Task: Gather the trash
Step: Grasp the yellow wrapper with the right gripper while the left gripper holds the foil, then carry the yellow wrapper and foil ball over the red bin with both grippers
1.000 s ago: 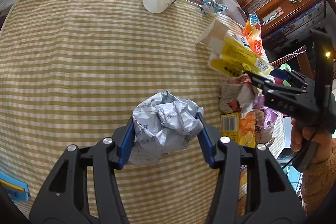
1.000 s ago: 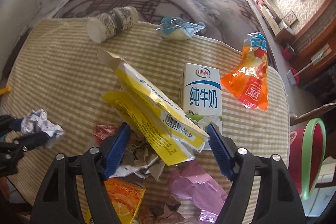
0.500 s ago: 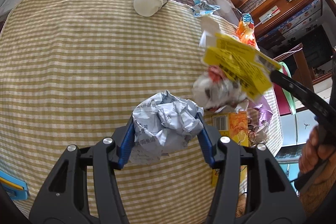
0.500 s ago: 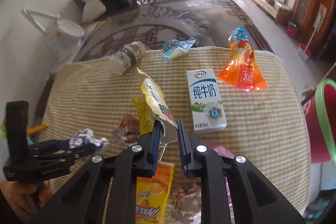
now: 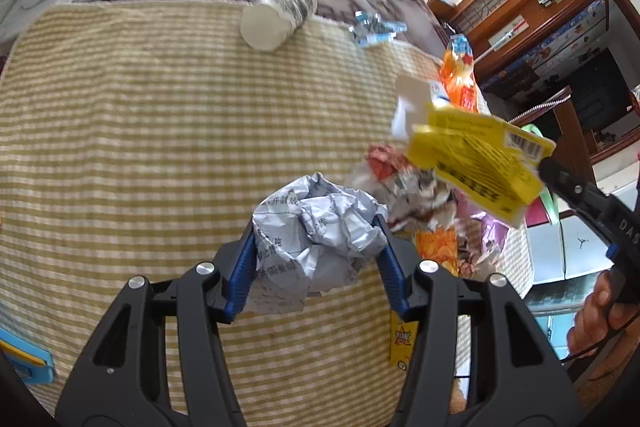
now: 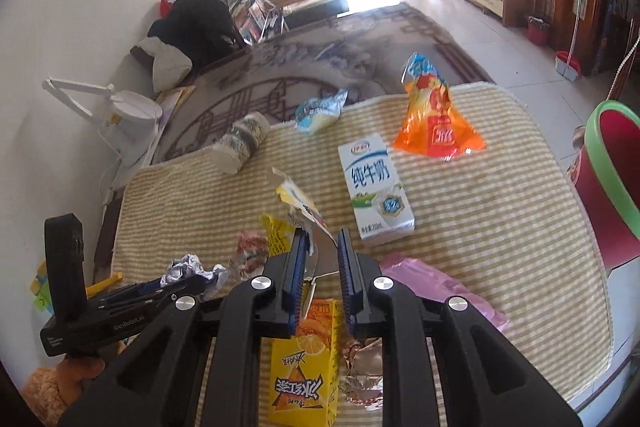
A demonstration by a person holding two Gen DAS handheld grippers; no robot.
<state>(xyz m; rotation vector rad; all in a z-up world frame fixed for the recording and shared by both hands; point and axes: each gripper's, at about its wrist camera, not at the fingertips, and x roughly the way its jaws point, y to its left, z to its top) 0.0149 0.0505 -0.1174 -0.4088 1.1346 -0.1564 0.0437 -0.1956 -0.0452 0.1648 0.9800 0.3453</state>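
1. Your left tongs (image 5: 316, 247) are closed around a crumpled paper ball (image 5: 316, 227), held above the near part of the striped worktop (image 5: 140, 147).
2. Your right tongs (image 6: 323, 247) are pinched nearly shut on a flattened yellow carton (image 6: 294, 205), lifted off the cloth; the left view shows its broad yellow face (image 5: 472, 163) hanging in the air.
3. Only the right view shows the milk carton (image 6: 374, 187) lying flat at mid-worktop, the yellow juice box (image 6: 306, 367) near you, the pink bag (image 6: 436, 283) and the red bin (image 6: 608, 195) past the right edge.
4. A tipped paper cup (image 5: 276, 19), a blue wrapper (image 5: 374, 29) and an orange snack bag (image 6: 434, 115) lie along the far edge.
5. The left half of the worktop is bare cloth.
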